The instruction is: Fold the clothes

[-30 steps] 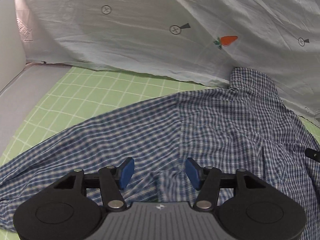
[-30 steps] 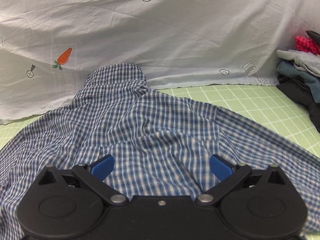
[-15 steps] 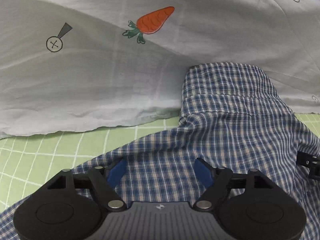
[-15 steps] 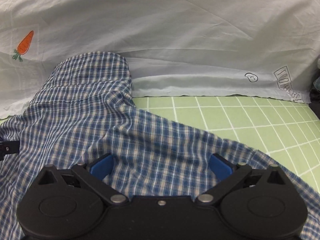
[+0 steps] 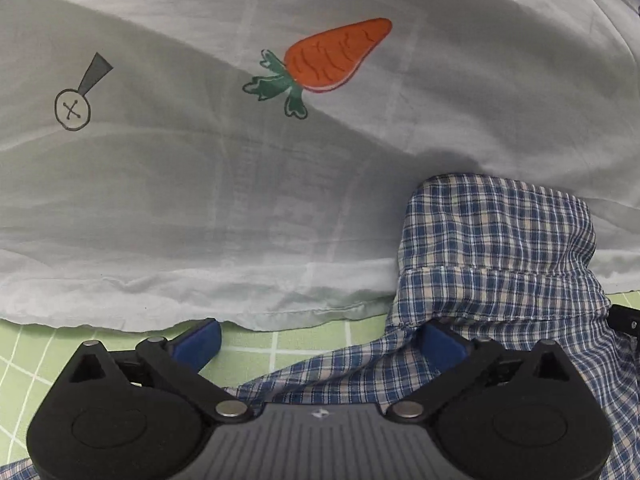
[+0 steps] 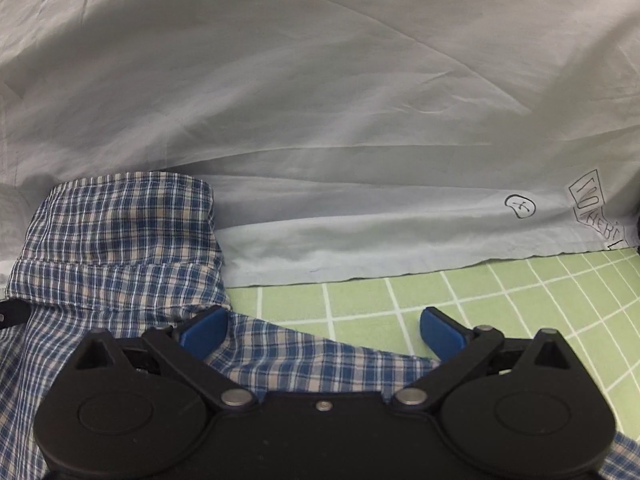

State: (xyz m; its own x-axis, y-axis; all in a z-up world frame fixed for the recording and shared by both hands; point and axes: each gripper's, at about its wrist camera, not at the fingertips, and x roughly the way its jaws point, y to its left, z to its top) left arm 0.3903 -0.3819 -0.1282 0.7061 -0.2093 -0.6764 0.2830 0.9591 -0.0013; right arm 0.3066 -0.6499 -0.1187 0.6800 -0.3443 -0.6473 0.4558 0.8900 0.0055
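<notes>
Both grippers, left gripper (image 5: 318, 340) opening and right gripper (image 6: 322, 330) spread, flanked the plaid shirt's collar (image 5: 496, 240); uneven shoulder grabs could skew the fold.

Green gridded mat (image 6: 480, 312) under laundry

A blue plaid cotton shirt (image 6: 120, 240) lies on it, its collar against the pale printed sheet (image 5: 240, 200) behind.

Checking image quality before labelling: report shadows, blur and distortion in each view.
Left wrist view: sharp; soft shadow on the pale sheet above the plaid shirt; dark fisheye corners. Right wrist view: sharp; green grid mat lines bow; even light, no glare.
</notes>
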